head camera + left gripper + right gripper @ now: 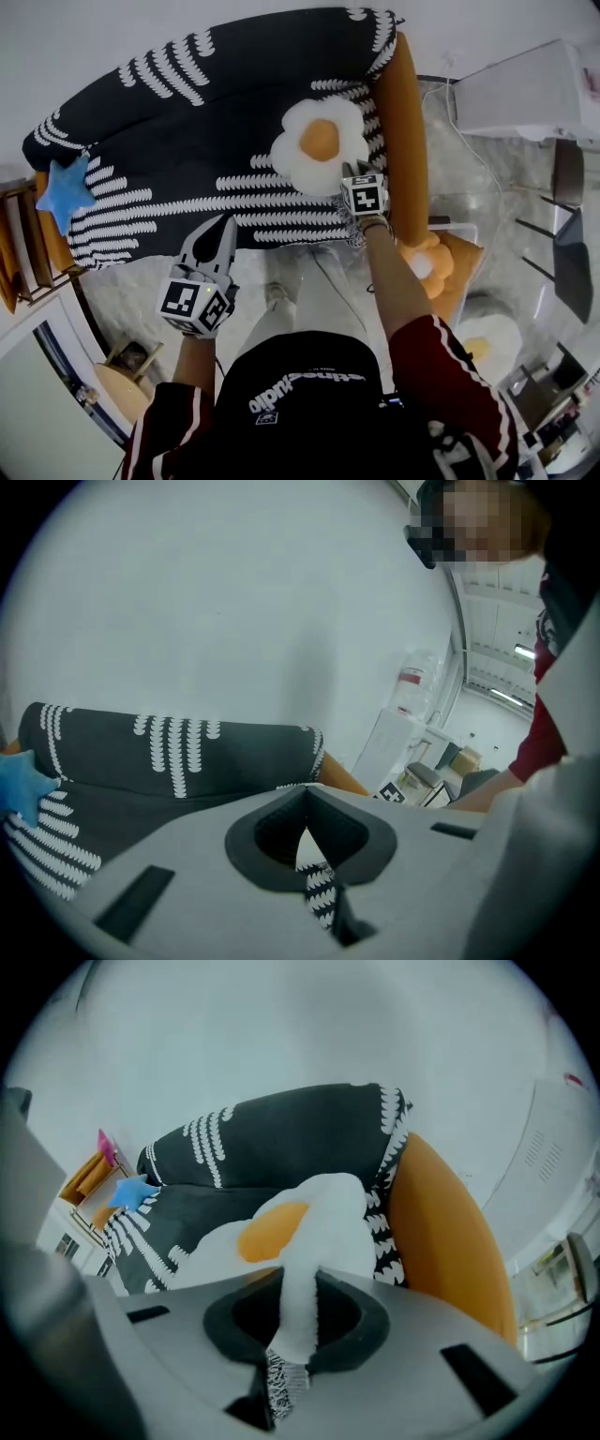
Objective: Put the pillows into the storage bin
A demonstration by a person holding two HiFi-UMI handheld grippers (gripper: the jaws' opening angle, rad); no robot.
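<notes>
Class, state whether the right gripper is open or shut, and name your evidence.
Shut on the egg pillow: in the right gripper view, the right gripper pinches the pillow's white edge between its jaws.

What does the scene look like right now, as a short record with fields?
Setting: sofa with a black-and-white patterned cover and an orange armrest
Right gripper: shut on the white edge of the fried-egg pillow
Left gripper: shut, nothing in it
Also on sofa: blue star pillow, at the far left end in the head view
Off the sofa: second fried-egg pillow, lower right in the head view
</notes>
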